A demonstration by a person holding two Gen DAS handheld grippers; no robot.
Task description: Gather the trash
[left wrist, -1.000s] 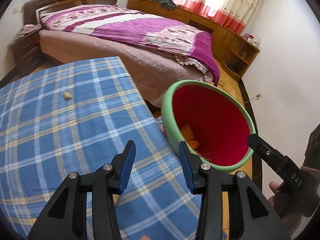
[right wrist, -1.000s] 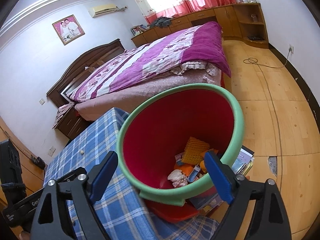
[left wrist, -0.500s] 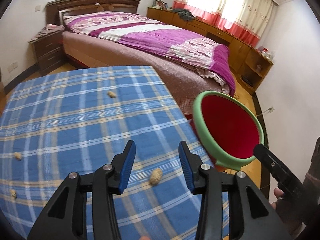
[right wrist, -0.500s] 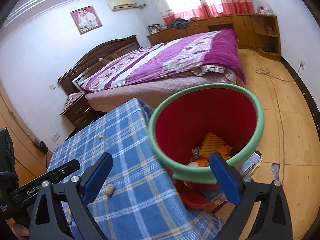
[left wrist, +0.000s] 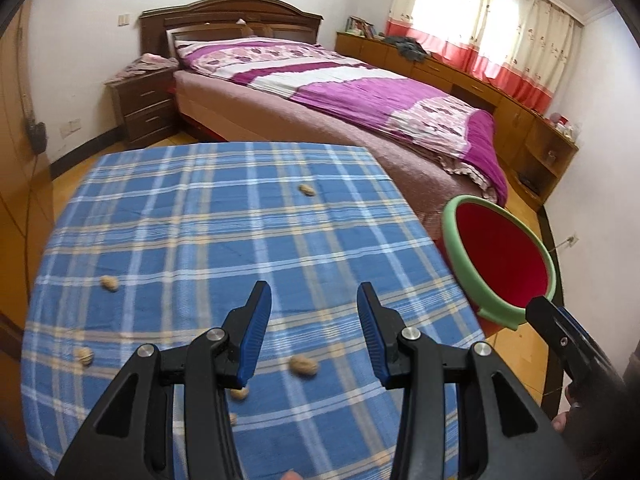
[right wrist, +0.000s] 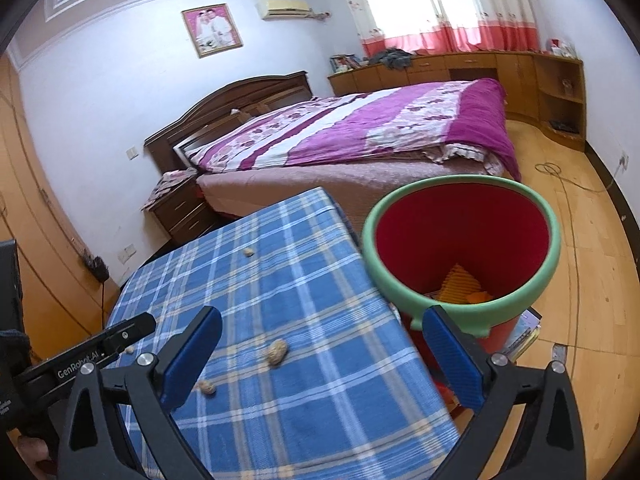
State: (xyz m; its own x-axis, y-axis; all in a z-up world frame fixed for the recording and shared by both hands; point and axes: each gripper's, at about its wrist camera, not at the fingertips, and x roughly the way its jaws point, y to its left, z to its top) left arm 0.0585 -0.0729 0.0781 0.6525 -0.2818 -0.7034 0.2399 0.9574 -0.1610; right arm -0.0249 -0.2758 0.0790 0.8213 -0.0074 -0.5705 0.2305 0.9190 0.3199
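Peanut shells lie scattered on the checked desk, and the red bin with the green rim stands off the desk's right edge, well apart from them. The left hand-held gripper hangs over the near part of the desk, its jaws partly apart with nothing between them; the nearest shell lies just below and ahead of the gap, its long axis running roughly across the jaws. The right hand-held gripper has just been opening and stands wide, empty, near the desk's right edge. That same shell also sits in its gap, tilted. Either arm looks close; the left seems more squarely above it.
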